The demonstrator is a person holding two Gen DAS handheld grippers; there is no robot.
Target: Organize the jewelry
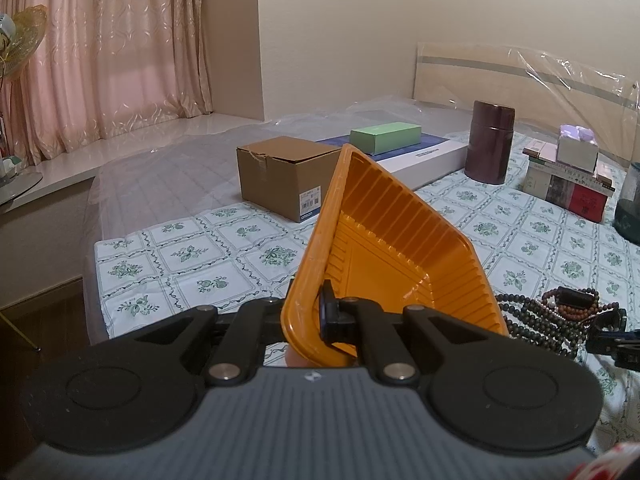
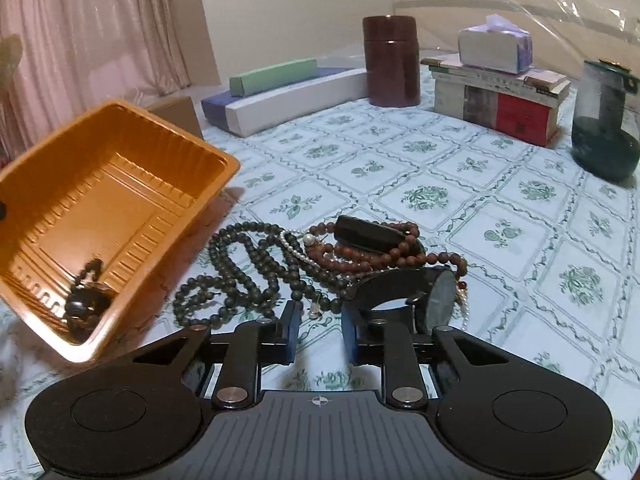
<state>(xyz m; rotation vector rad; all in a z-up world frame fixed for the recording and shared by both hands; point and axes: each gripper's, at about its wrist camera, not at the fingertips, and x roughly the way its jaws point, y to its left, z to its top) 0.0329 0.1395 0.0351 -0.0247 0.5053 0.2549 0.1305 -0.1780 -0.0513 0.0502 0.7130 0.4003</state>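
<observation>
On bed: left gripper (image 1: 320,312) clamps orange tray (image 1: 384,240) | beads (image 2: 248,272) beside

The tray (image 1: 384,240) hides one finger of the left gripper (image 1: 320,316). The fan (image 1: 20,36) is cut off at the picture's edge. In the right view, the dark vase (image 2: 604,128) is cut off too. The book (image 2: 520,116) words are too small to read.

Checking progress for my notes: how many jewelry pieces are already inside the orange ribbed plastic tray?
1: a dark beaded bracelet in the low corner of the tilted orange plastic tray; its near wall might hide something small.
</observation>
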